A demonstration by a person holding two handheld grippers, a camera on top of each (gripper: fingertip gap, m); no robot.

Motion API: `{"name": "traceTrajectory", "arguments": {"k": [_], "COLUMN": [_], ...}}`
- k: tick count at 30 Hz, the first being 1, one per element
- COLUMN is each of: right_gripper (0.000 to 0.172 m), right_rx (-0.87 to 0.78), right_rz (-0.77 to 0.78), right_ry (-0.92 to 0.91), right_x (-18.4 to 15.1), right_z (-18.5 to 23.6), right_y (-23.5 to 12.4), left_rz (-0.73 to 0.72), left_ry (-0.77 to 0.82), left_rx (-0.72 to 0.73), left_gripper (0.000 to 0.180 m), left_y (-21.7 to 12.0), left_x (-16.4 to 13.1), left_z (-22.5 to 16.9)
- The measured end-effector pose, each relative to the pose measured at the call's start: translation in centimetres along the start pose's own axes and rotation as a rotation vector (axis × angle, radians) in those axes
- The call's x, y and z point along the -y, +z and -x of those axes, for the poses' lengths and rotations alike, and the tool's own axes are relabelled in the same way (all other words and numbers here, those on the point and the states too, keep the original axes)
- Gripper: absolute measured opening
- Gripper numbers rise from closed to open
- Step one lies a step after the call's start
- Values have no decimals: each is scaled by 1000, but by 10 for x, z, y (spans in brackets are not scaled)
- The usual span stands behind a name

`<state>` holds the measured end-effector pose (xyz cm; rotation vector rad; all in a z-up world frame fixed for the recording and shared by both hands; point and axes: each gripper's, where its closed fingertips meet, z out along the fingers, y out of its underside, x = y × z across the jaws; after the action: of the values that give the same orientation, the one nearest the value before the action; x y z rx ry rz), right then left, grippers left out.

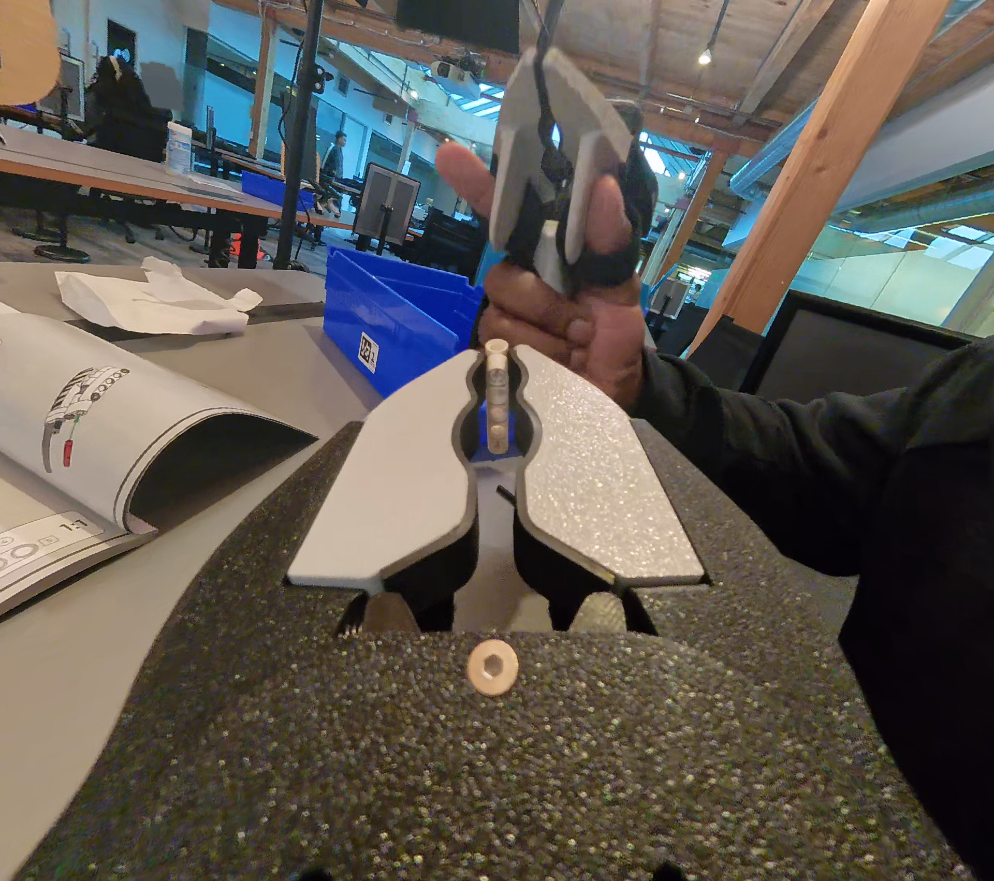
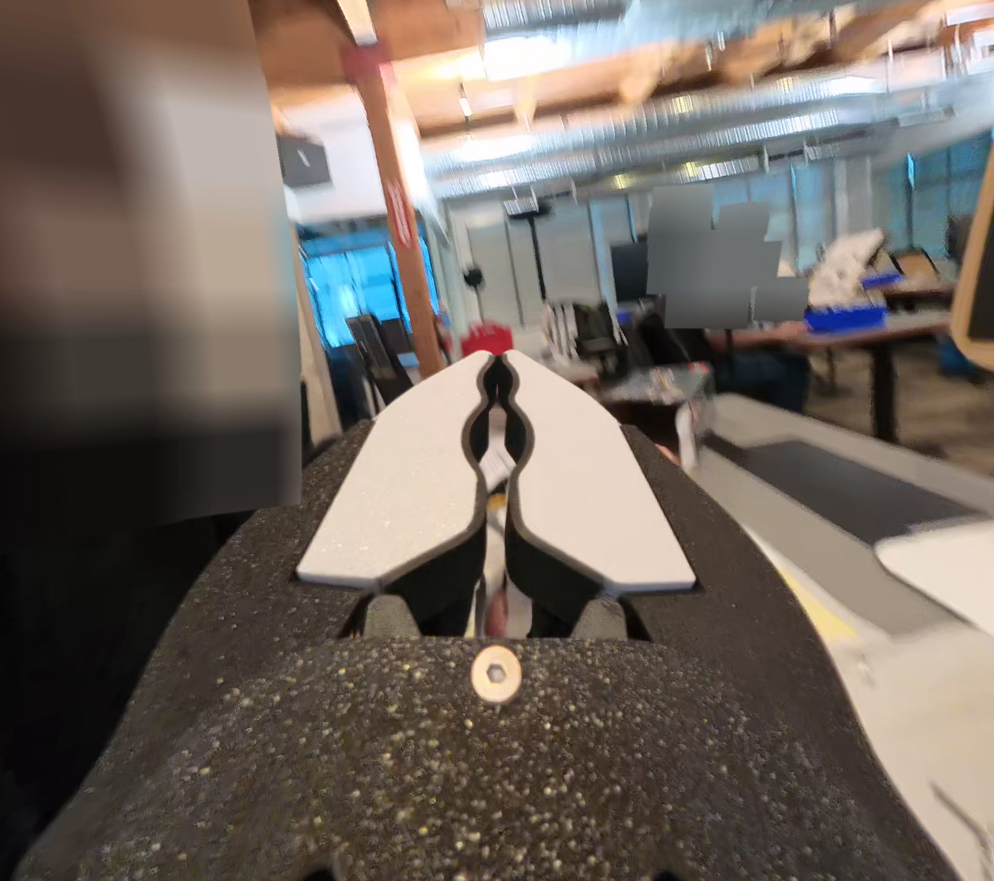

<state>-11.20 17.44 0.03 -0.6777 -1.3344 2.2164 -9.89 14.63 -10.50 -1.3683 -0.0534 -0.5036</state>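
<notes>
Nearest, the left hand-held gripper (image 1: 497, 360) pinches a small white perforated plastic beam (image 1: 497, 403) upright, just right of the blue plastic bin (image 1: 398, 312). Left of that bin, an open booklet (image 1: 107, 425) and crumpled white paper (image 1: 156, 298) lie on the grey counter (image 1: 258, 371). Right of it, a hand (image 1: 570, 317) grips the right hand-held gripper (image 2: 497, 359), pressed together. Wooden beams cross the office ceiling.

My right wrist view is smeared with motion: the ceiling ducts, the far desks and a red object (image 2: 487, 336) just past the closed grey fingertips (image 2: 499, 357) are too blurred for me to identify. From my left wrist view, the small white perforated plastic beam (image 1: 496, 398) is partly hidden between the grey fingers, its lower end out of sight. The open instruction booklet (image 1: 107, 425) runs off the left edge. The stacked blue plastic bins (image 1: 392, 317) are partly covered by the person's hand (image 1: 570, 317).
</notes>
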Motion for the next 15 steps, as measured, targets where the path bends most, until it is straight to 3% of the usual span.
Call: {"name": "traceTrajectory", "arguments": {"k": [6, 9, 15], "right_gripper": [0, 0, 7], "right_rx": [-97, -146, -191], "right_rz": [547, 782, 1107], "right_ry": [-49, -45, 46], "right_x": [-106, -140, -197], "right_z": [23, 33, 53], "right_y": [-18, -42, -90], "left_rz": [32, 48, 99], "left_ry": [-1, -12, 7], "left_rx": [32, 58, 64], "left_gripper": [8, 8, 8], "left_y": [-1, -2, -2], "left_x": [-2, -5, -17], "left_z": [5, 10, 6]}}
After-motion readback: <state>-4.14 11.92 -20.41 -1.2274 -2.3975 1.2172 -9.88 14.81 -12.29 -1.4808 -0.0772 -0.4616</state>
